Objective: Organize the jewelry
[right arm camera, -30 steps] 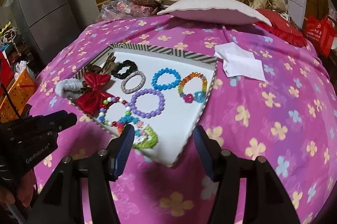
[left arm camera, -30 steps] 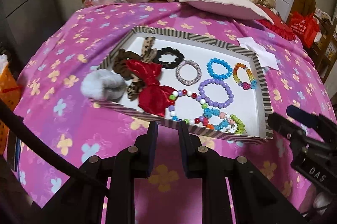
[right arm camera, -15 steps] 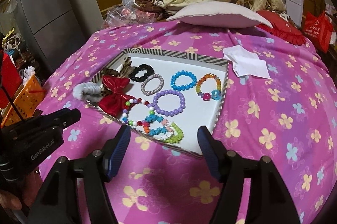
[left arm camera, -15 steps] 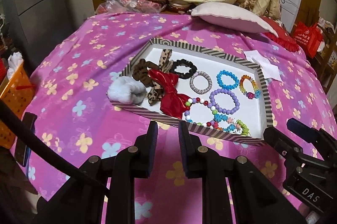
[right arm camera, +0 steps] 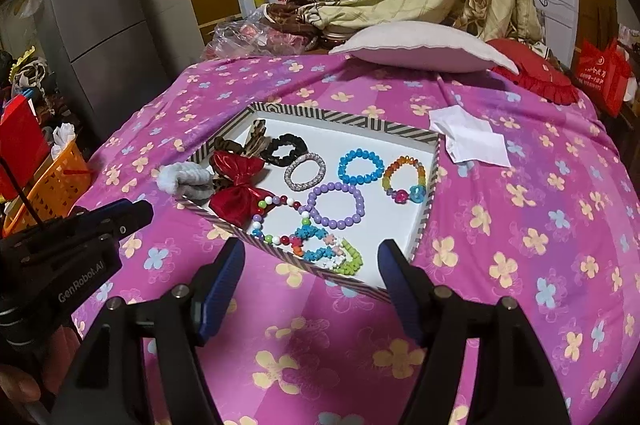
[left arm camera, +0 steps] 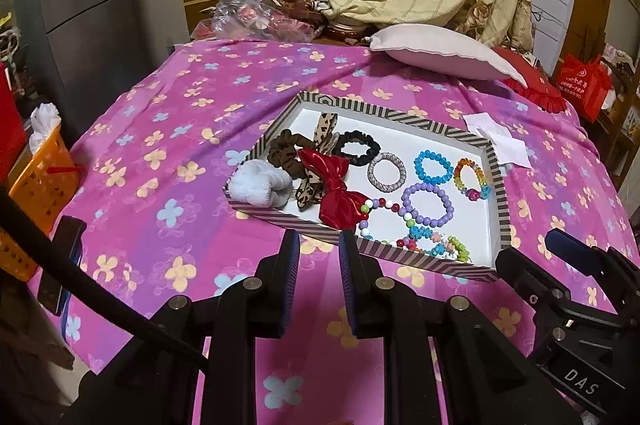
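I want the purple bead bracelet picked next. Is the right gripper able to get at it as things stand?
Probably yes. The right gripper is open and empty, and the purple bead bracelet lies flat in the tray beyond a multicoloured bracelet, with nothing covering it.

both wrist views above bed, sharing tray (left arm camera: pixel 502 185) (right arm camera: pixel 426 201)

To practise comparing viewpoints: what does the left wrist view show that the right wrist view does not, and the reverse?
Only the left wrist view shows the dark phone at the bed's near-left edge. Only the right wrist view shows the whole grey fridge. Both share the striped tray, red bow, purple bead bracelet, white pillow, and both tongs: left narrow, right wide open.
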Demonstrator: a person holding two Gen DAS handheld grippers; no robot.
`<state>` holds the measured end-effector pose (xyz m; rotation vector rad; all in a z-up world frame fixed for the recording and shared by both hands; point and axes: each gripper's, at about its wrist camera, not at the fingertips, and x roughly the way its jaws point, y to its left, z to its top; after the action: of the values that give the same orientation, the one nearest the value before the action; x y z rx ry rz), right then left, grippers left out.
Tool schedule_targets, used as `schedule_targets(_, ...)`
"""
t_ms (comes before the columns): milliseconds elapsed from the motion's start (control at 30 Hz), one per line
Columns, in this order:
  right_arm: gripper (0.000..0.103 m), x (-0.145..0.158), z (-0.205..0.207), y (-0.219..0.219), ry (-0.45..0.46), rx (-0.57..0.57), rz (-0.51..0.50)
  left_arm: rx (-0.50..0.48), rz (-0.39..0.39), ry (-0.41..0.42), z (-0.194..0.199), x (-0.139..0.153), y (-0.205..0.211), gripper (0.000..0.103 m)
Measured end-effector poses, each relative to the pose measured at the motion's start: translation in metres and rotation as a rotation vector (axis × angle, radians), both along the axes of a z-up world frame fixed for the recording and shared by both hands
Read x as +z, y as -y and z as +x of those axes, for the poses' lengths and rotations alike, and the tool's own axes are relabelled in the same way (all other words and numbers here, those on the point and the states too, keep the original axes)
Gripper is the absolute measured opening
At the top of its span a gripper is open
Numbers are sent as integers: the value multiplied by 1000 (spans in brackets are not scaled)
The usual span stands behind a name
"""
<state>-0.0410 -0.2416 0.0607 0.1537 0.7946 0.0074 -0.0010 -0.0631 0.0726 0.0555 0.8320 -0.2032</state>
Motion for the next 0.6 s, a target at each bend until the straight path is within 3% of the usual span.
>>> schedule_targets(600, 75, 6, -5, -3, 9, 0, -10, 6, -2, 16, -5, 7, -2, 41)
